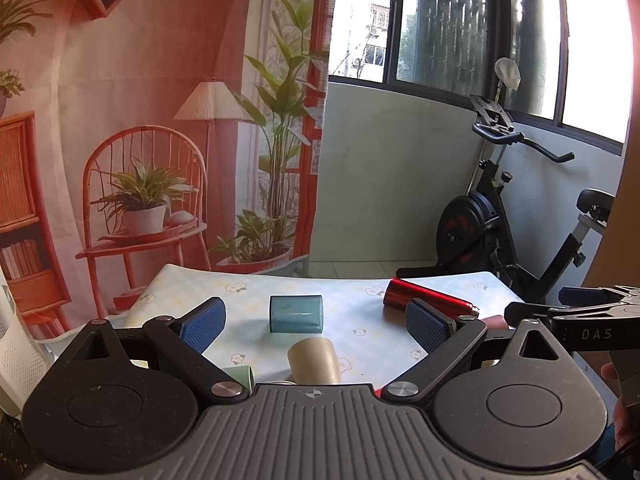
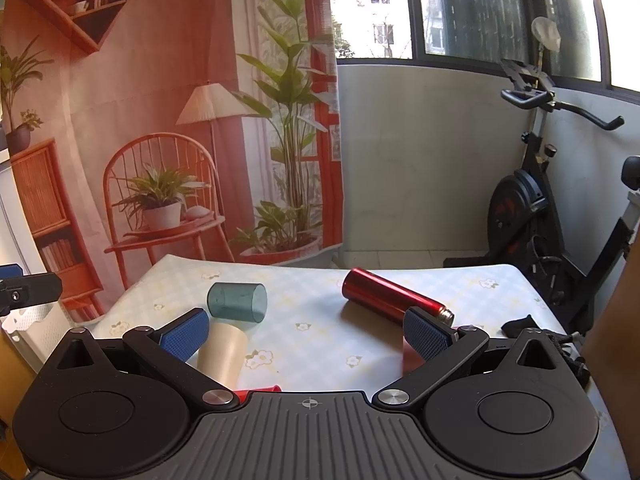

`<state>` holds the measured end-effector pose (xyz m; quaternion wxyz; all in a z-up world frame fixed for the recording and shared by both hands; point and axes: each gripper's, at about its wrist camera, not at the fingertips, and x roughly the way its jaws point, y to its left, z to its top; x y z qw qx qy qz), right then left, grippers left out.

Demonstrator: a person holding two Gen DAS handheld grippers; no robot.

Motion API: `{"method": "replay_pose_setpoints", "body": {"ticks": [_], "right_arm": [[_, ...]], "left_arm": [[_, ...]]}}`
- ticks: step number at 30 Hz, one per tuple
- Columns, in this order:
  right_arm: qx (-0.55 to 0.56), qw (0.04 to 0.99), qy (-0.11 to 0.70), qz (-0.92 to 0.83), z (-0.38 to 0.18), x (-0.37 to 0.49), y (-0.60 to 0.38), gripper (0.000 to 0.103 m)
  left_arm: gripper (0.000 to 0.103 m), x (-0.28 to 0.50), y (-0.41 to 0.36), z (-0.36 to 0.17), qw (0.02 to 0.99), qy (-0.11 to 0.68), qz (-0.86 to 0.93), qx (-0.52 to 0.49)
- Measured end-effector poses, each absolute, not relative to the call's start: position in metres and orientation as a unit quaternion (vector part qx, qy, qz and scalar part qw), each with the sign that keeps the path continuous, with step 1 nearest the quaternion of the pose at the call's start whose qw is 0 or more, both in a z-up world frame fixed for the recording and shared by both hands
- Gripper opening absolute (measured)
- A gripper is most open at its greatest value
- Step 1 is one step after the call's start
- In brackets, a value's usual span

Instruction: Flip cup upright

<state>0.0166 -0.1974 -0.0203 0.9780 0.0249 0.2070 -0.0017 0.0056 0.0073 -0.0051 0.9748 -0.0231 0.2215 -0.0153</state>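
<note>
Teal and translucent, one cup (image 1: pixel 296 314) lies on its side toward the far middle of the table (image 2: pixel 472 280), with a beige cup (image 1: pixel 315 361) also on its side just nearer. A red flask (image 2: pixel 394 294) lies tipped over toward the far right edge, and a pale green cup (image 1: pixel 240 376) peeks out at the near edge, partly hidden. Nothing stands upright, so the flipping looks not yet begun.

Both tools hang above the near edge. The left gripper (image 1: pixel 316 320) has its jaws spread wide and holds nothing; the right gripper (image 2: pixel 306 330) is likewise spread wide and empty.

A pale checked cloth with small flowers covers the table. Behind hangs a printed backdrop (image 1: pixel 140 140) of a chair and plants; an exercise bike (image 1: pixel 500 216) stands by the window (image 1: pixel 480 20).
</note>
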Motion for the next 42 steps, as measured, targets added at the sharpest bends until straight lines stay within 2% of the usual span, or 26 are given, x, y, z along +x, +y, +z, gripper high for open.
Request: {"method": "replay_pose_setpoints", "body": {"ticks": [14, 20, 29, 34, 42], "right_arm": [[0.055, 0.970, 0.235, -0.035, -0.060, 0.058, -0.218, 0.103], [0.072, 0.962, 0.258, -0.046, -0.080, 0.078, -0.228, 0.103], [0.087, 0.955, 0.278, -0.057, -0.099, 0.104, -0.241, 0.103], [0.095, 0.951, 0.285, -0.067, -0.105, 0.115, -0.252, 0.103], [0.098, 0.947, 0.296, -0.078, -0.115, 0.127, -0.262, 0.103]], "left_arm": [[0.097, 0.052, 0.046, -0.014, 0.971, 0.240, -0.005, 0.001], [0.090, 0.090, 0.060, -0.030, 0.964, 0.264, -0.016, 0.007], [0.083, 0.193, 0.050, -0.088, 0.947, 0.314, -0.062, 0.000], [0.078, 0.258, 0.052, -0.133, 0.923, 0.373, -0.079, -0.040], [0.076, 0.298, 0.059, -0.163, 0.911, 0.393, -0.084, -0.090]]}}
